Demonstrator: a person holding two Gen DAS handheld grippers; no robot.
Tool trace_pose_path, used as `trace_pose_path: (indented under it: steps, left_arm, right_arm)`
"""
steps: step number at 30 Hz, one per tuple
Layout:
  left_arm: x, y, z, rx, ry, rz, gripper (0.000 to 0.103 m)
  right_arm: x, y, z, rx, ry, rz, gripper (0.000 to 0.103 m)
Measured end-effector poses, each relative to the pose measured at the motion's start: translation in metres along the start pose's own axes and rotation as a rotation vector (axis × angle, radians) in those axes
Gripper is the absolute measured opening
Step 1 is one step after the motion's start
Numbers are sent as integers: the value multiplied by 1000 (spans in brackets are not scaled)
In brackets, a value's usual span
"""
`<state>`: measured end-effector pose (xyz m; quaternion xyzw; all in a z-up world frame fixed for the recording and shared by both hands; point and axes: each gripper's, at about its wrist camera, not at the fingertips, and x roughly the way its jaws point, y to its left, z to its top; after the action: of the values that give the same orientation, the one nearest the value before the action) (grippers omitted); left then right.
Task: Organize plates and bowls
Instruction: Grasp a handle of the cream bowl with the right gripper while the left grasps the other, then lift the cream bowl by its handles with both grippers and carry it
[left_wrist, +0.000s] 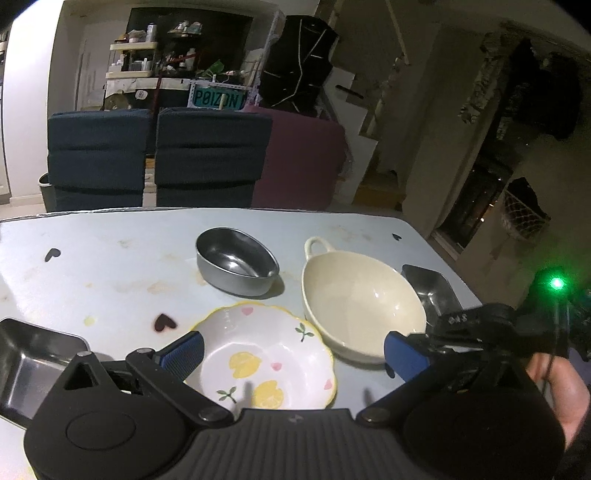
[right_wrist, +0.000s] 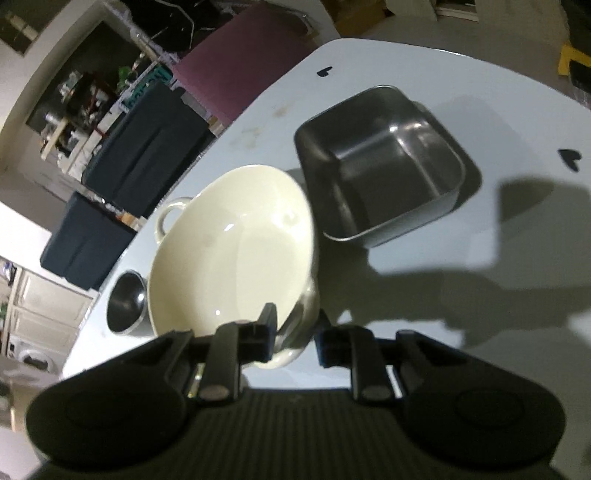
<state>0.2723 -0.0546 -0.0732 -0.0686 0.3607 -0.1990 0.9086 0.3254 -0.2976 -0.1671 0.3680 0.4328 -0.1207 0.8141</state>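
The cream bowl (right_wrist: 236, 251), mid-frame, looks glazed, heavy and slippery; its near rim sits between the right gripper (right_wrist: 295, 332), seemingly clamped. The left gripper (left_wrist: 295, 350) gapes wide over the floral plate (left_wrist: 266, 358), lower centre.

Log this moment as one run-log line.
right gripper: shut on cream bowl rim | left gripper: open over flowered plate | nothing stacked

Pale blue counter (left_wrist: 110, 266) printed with dark heart motifs (left_wrist: 52, 254). Behind its far edge, two dark blue chairs (left_wrist: 99, 155) side by side, a maroon chair (left_wrist: 299, 158) just beside them. Cluttered shelving (left_wrist: 155, 62) and a teal "POIZON" sign (left_wrist: 216, 98) against the back wall.
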Motion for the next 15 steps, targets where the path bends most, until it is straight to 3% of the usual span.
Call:
trace_pose_path:
  steps: [9, 15]
  left_arm:
    - [36, -18, 6, 48, 47, -73, 79]
    - [85, -29, 15, 57, 104, -77, 67]
  right_arm:
    - [-22, -34, 10, -107, 98, -2, 24]
    - [-30, -62, 29, -147, 59, -14, 22]
